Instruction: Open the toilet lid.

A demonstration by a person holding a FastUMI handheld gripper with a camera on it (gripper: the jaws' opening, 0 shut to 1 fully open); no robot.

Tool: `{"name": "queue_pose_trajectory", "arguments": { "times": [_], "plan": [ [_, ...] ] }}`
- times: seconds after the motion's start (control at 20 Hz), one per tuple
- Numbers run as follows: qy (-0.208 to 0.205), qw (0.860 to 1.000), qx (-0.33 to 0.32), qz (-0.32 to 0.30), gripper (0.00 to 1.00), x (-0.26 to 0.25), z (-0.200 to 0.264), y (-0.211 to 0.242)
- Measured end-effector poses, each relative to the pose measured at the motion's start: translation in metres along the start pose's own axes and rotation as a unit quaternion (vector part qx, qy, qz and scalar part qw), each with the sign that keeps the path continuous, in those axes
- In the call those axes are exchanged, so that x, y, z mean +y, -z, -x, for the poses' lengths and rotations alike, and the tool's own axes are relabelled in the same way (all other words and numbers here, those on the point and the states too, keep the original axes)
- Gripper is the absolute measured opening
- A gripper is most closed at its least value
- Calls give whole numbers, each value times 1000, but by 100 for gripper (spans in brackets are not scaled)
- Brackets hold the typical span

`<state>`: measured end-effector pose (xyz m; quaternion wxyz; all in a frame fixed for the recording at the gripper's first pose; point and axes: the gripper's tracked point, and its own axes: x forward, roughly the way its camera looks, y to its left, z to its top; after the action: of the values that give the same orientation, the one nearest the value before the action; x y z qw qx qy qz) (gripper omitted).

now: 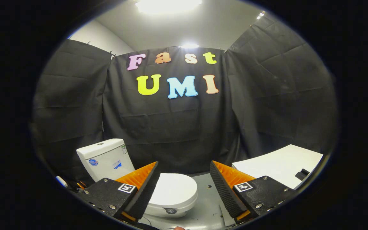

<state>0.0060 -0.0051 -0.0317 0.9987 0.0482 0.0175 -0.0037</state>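
A small white toilet stands on the grey floor just ahead of my fingers, a little to the left. Its lid (174,191) lies flat and closed over the bowl. The white tank (105,158) rises behind it against the black cloth wall. My gripper (184,172) hangs above and in front of the toilet, open, with a wide gap and nothing between the orange and black fingers (145,188). The left finger covers the lid's left part.
A white board (279,164) lies to the right beyond the right finger, with a small black piece (302,174) on it. Some pens or small tools (72,184) lie left of the tank. Grey floor (208,204) stretches between toilet and board.
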Motion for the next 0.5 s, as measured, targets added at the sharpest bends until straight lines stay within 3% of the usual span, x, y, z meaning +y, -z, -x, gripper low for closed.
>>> {"name": "queue_pose_trajectory", "arguments": {
  "times": [0.25, 0.5],
  "plan": [
    [-9, 999, 30, -10, 96, 3, -11, 34],
    [-52, 994, 45, -89, 96, 26, -30, 73]
  ]
}}
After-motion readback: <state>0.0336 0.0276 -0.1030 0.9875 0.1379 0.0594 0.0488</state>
